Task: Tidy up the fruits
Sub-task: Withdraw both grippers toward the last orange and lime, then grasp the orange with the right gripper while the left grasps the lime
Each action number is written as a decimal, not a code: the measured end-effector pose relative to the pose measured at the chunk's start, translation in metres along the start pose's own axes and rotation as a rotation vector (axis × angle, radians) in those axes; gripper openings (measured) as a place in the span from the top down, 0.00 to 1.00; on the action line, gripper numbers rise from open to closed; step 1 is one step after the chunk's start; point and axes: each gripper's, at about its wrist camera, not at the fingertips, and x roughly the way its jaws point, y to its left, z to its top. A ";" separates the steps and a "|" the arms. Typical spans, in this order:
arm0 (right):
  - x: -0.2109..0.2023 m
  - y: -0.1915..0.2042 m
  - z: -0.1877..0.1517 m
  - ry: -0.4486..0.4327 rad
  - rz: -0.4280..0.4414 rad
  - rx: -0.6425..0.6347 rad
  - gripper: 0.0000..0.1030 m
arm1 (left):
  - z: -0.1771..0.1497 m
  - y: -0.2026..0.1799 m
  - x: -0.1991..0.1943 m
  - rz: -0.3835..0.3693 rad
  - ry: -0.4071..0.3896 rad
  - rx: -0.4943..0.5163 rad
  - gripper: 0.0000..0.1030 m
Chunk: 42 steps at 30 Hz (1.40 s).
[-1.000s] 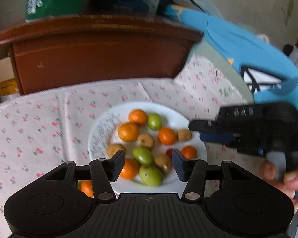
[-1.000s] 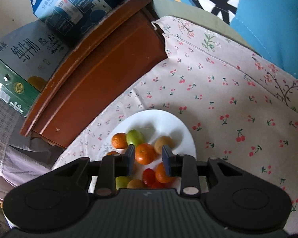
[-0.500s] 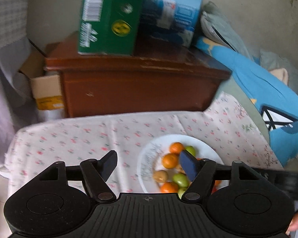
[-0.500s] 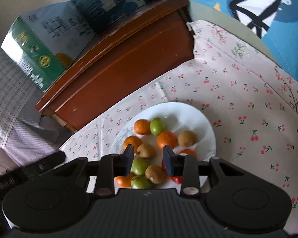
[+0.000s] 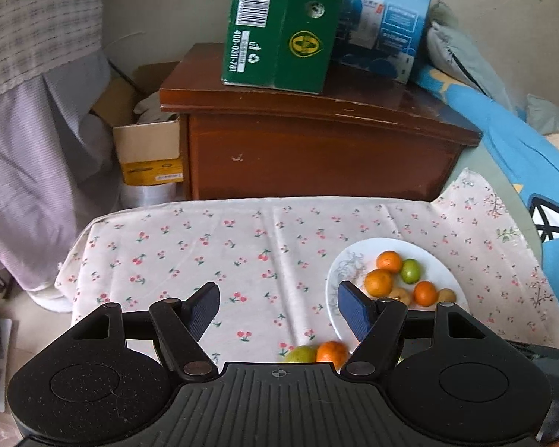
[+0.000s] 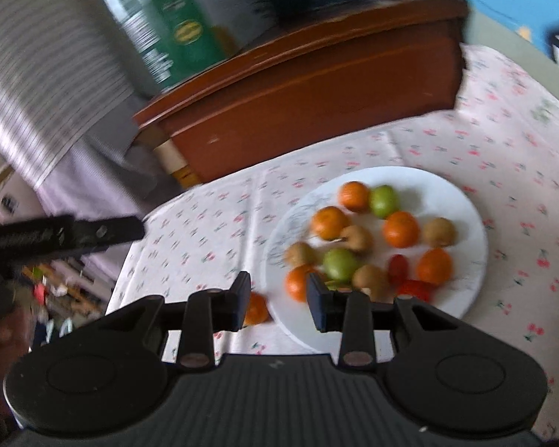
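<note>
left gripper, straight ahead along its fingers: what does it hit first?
Most likely bare tablecloth. The left gripper is open and empty, with only cloth between its fingers. The plate sits off to the right of that line. Depth is uncertain through the fisheye.

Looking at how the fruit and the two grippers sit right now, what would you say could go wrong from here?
1. The green fruit and orange fruit lie loose on the cloth beside the plate; round fruit might roll on the creased fabric.
2. The plate's fruit is tightly clustered, so the narrowly opened right gripper may nudge neighbours when picking one.
3. The left gripper is open and empty near the plate's rim and could bump it.
</note>
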 end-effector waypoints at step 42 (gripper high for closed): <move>0.050 0.062 -0.042 0.106 -0.040 -0.483 0.73 | -0.010 0.012 0.029 0.021 0.126 -0.036 0.29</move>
